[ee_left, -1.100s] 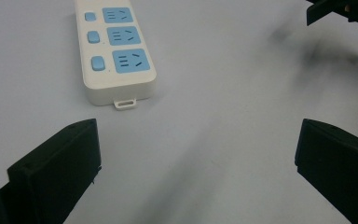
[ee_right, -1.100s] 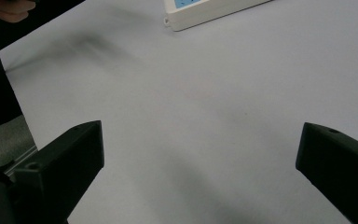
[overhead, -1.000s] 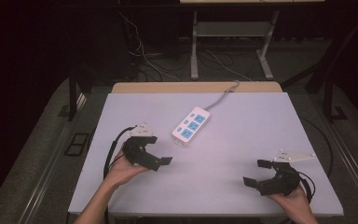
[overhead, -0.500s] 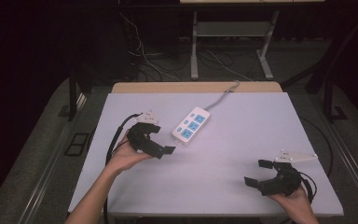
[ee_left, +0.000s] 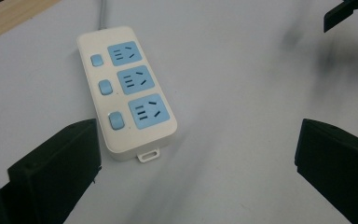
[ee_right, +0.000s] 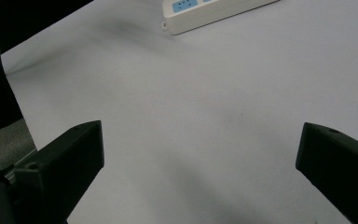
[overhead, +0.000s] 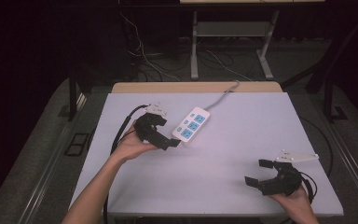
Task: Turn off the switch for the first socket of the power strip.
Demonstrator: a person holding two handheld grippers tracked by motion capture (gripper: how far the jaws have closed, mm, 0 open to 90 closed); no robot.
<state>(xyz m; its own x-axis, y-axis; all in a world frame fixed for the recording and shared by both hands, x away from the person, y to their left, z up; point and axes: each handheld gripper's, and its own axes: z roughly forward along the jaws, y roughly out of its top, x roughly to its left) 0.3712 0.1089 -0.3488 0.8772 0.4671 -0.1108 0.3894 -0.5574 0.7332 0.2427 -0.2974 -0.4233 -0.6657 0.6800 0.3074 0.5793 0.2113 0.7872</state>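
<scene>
1. Fingers of your left black two-jaw gripper (overhead: 170, 141) were spread wide, grasping nothing, its tips just beside the near end of the white power strip with blue sockets (overhead: 191, 123) on the pale grey table (overhead: 242, 140).
2. Your right black gripper (overhead: 259, 172) sat released, well apart, near the table's front right.
3. Your left gripper view showed three sockets and three switches.

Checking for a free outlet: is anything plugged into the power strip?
No, in the left gripper view all three blue sockets of the power strip are empty.
</scene>
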